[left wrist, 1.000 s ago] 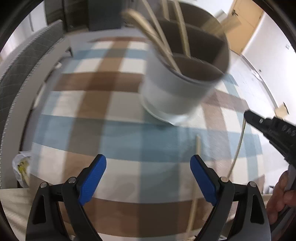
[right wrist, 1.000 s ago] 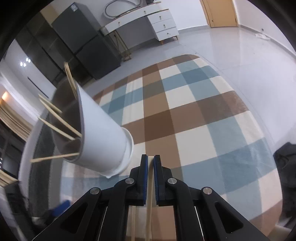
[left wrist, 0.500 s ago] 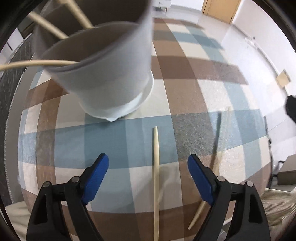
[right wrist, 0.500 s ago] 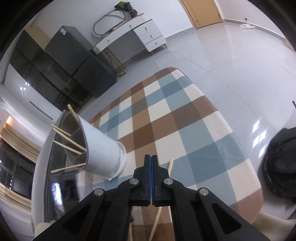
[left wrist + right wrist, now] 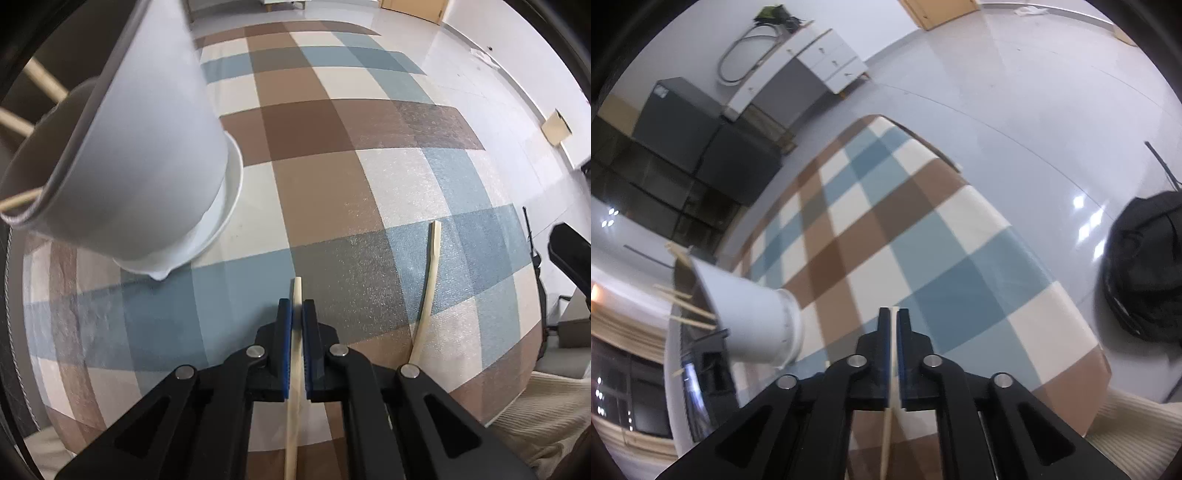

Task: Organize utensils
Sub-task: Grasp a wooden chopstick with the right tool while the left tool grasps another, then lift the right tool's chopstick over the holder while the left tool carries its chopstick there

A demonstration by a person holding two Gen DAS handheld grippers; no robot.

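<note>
In the left wrist view my left gripper (image 5: 297,314) is shut on a pale wooden chopstick (image 5: 295,354) that runs lengthwise between the blue pads, its tip poking out just past them. The white utensil holder (image 5: 140,166) stands at the upper left with several chopsticks in it. Another chopstick (image 5: 430,280) lies on the checked cloth to the right. In the right wrist view my right gripper (image 5: 894,321) has a chopstick (image 5: 886,435) pinched between its pads, and its jaws are opening. The holder (image 5: 750,314) is to its left.
The blue, brown and cream checked tablecloth (image 5: 332,122) covers the table (image 5: 871,229). A black bag (image 5: 1145,266) sits on the shiny floor at the right. Dark cabinets (image 5: 683,122) and a white dresser (image 5: 812,62) stand at the back.
My left gripper moved over the chopstick on the cloth and closed on it. My right gripper was shut with nothing in it half a second ago and now has a chopstick between its pads.
</note>
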